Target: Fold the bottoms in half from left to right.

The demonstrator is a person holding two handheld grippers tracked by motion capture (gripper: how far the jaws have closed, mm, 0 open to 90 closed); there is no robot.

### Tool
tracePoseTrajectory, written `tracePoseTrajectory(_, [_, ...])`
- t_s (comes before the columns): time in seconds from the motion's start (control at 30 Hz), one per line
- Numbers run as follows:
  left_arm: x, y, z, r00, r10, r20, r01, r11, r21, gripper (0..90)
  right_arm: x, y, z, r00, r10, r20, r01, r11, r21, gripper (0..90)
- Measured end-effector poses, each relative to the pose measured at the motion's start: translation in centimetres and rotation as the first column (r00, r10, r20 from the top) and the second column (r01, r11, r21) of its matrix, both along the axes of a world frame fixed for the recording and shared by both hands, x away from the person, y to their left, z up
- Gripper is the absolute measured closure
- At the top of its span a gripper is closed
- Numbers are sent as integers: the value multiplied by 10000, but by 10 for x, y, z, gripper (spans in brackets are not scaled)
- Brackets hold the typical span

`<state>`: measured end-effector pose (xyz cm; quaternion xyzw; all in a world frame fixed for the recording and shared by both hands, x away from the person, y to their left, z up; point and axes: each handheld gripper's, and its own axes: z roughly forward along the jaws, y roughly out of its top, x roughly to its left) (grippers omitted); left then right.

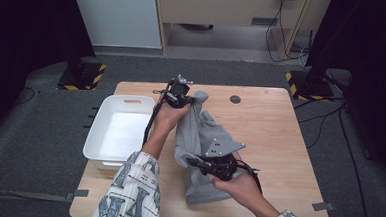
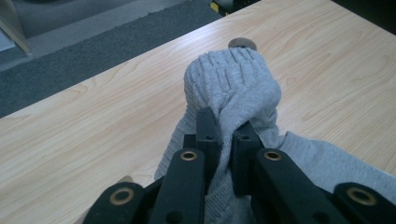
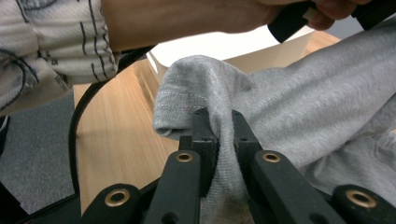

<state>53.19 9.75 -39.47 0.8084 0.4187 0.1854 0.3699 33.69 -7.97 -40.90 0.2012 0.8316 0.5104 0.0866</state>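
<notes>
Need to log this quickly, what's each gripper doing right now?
Left gripper: shut on the grey knitted sweater, at a ribbed end.
Right gripper: shut on the same sweater, near a stitched hem.

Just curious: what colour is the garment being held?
Light grey garment, seen best in the left gripper view.

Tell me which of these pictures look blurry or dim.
High view: evenly lit table, dark surroundings, slightly soft. Left gripper view: grey garment sharp, jaws near the lens softer. Right gripper view: dimmer, sleeve and white bin blurred.

Even, soft overhead light with dark side edges; gripper views slightly blurred.
</notes>
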Motion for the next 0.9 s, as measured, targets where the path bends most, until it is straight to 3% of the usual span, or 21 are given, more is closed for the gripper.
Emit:
tracePoseTrajectory(0.53, [5, -11, 1, 9999, 58, 92, -54, 9988, -480, 846, 4, -16, 12, 9996, -262, 105, 261, 9996, 140, 845])
tracePoseTrajectory(0.9, [7, -17, -2, 9999, 95, 130, -88, 9989, -466, 844, 7, -27, 16, 9991, -387, 150, 387, 9993, 5, 844])
